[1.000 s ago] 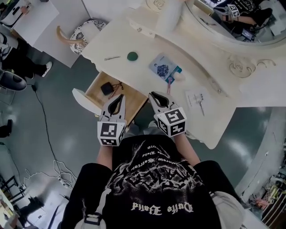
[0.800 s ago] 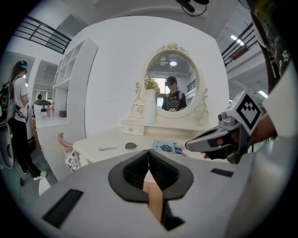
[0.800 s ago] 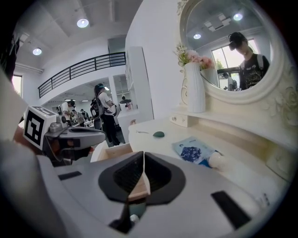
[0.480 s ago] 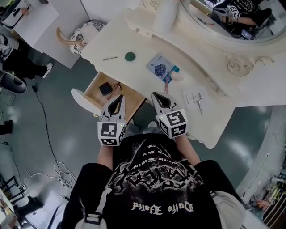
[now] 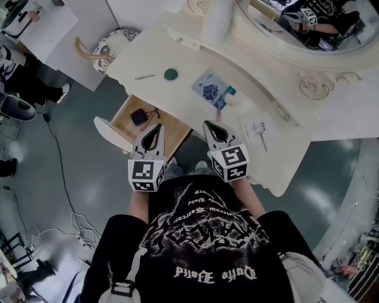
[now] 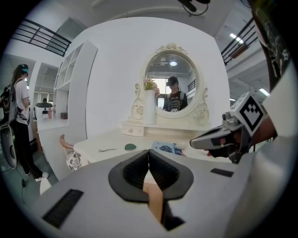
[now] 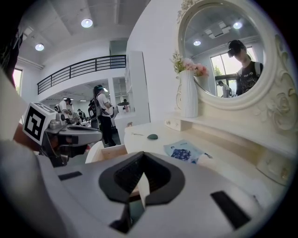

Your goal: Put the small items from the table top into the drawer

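The cream dressing table (image 5: pixel 177 47) carries a green round item (image 5: pixel 170 74), a thin metal pin (image 5: pixel 144 77), a blue packet (image 5: pixel 212 92), a pink-and-white item (image 5: pixel 228 105) and small metal scissors on a paper (image 5: pixel 260 131). Below its front edge the wooden drawer (image 5: pixel 172 139) stands pulled out, with a black item (image 5: pixel 138 116) inside. My left gripper (image 5: pixel 157 128) hovers over the drawer's near end, shut and empty. Just off the table's front edge, my right gripper (image 5: pixel 208 124) is also shut with nothing in it. The green item (image 6: pixel 130 146) and the packet (image 7: pixel 184 152) lie ahead of both.
A white vase (image 5: pixel 216 18) and an oval mirror (image 5: pixel 308 29) stand at the back of the table. A patterned stool (image 5: pixel 115 38) is at the table's left end. A black cable (image 5: pixel 59 160) runs over the floor, and people stand at the far left.
The right gripper's jaws have closed from slightly apart. Both grippers stay almost where they were, and nothing on the table has moved.
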Demonstrator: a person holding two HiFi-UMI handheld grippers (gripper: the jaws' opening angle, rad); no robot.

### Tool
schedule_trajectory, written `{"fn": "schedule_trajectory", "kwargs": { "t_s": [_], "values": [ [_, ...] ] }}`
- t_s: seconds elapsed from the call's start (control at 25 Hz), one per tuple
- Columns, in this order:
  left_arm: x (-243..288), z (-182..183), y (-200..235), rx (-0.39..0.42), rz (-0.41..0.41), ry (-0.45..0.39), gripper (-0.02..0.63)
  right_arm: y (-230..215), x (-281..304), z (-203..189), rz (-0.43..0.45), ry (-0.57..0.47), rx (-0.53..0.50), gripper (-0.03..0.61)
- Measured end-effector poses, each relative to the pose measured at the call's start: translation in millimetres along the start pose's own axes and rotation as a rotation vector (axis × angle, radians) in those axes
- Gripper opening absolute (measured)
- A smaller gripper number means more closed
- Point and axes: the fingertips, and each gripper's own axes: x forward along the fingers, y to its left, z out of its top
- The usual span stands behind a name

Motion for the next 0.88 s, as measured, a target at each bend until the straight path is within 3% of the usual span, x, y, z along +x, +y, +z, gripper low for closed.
{"fn": "schedule_trajectory", "kwargs": {
  "t_s": [0.88],
  "values": [
    [-3.9,2.9,3.4,-0.003,0.021,-0.004,0.015,-3.9,-2.9,-8.6,-0.008,0.000,-0.003,0.009]
  ]
}}
